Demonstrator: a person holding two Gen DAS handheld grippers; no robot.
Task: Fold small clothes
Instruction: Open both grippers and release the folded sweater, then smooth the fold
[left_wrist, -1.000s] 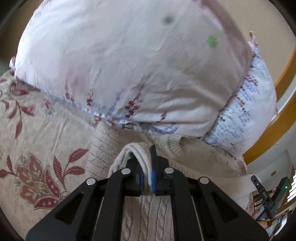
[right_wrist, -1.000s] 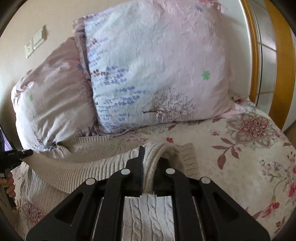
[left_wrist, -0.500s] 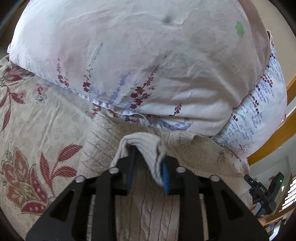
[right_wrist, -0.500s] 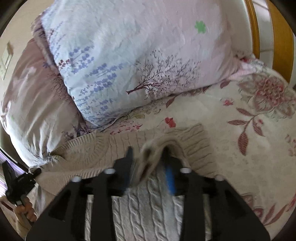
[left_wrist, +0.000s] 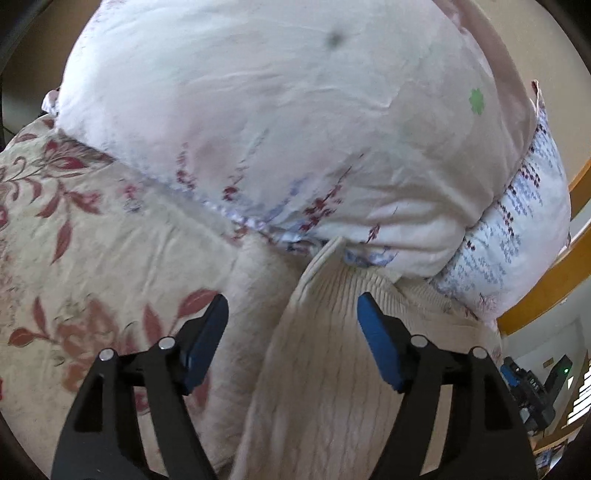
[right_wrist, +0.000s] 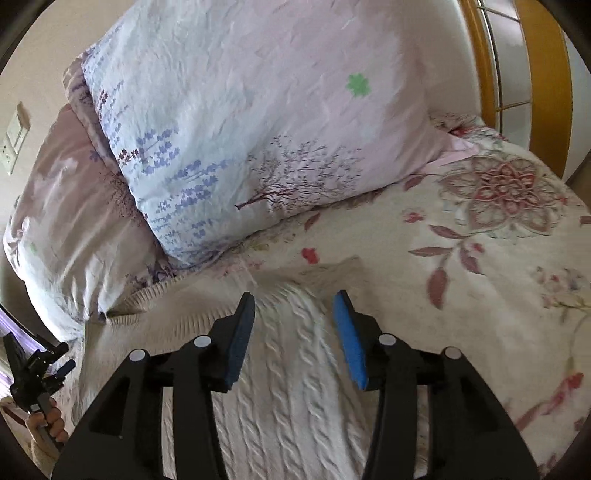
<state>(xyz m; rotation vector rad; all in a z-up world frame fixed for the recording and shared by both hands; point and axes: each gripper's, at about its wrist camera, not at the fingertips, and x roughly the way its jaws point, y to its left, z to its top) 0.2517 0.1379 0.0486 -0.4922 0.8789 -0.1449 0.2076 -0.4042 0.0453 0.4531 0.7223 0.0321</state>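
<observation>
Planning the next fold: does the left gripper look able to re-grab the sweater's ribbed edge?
Probably yes: the left gripper, jaws just opened, straddles the sweater's ribbed edge, nothing between; the pillow sits just behind.

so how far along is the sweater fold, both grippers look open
Done: the cream cable-knit sweater lies on the floral bedspread below the pillows, its edge brought up and laid there. In hand: nothing. The left gripper and right gripper have just been opening; knit lies between the pads, unpressed. Left: it still looks bunched beside the left gripper, so further folds and smoothing likely remain.
</observation>
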